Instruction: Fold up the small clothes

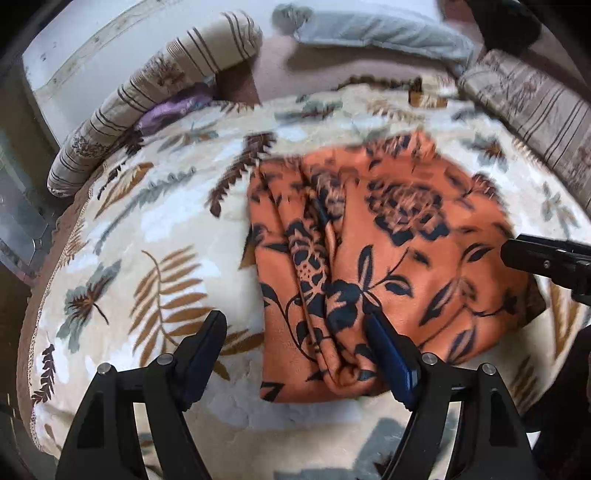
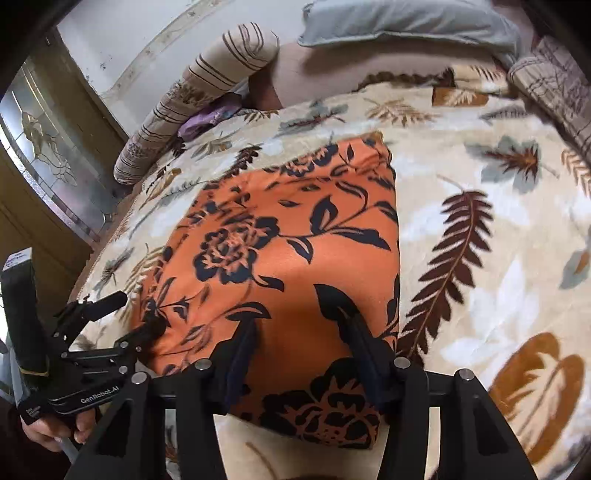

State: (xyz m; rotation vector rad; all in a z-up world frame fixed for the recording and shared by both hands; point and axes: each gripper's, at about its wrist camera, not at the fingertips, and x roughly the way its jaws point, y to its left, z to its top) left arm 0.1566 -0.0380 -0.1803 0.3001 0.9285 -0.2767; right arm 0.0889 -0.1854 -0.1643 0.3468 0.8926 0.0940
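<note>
A folded orange garment with black flowers [image 1: 399, 236] lies on a cream leaf-print blanket [image 1: 147, 236]. In the left wrist view my left gripper [image 1: 295, 325] stands wide open at the garment's near left corner. Its right finger [image 1: 384, 339] is over the pleated edge and its left finger [image 1: 207, 336] is over bare blanket. From the right, my right gripper [image 1: 517, 251] reaches in over the cloth. In the right wrist view the right gripper [image 2: 299, 321] is open low over the garment [image 2: 280, 240], the cloth flat between its fingers. The left gripper [image 2: 129, 314] is at the garment's left edge, held by a hand [image 2: 55, 432].
Striped bolster pillows [image 1: 147, 96] line the far left and far right of the bed. A grey pillow [image 1: 376, 33] lies at the back and a purple cloth [image 1: 173, 110] is tucked by the left bolster. The bed's left edge [image 1: 40, 295] drops toward a glass-panelled door [image 2: 44, 155].
</note>
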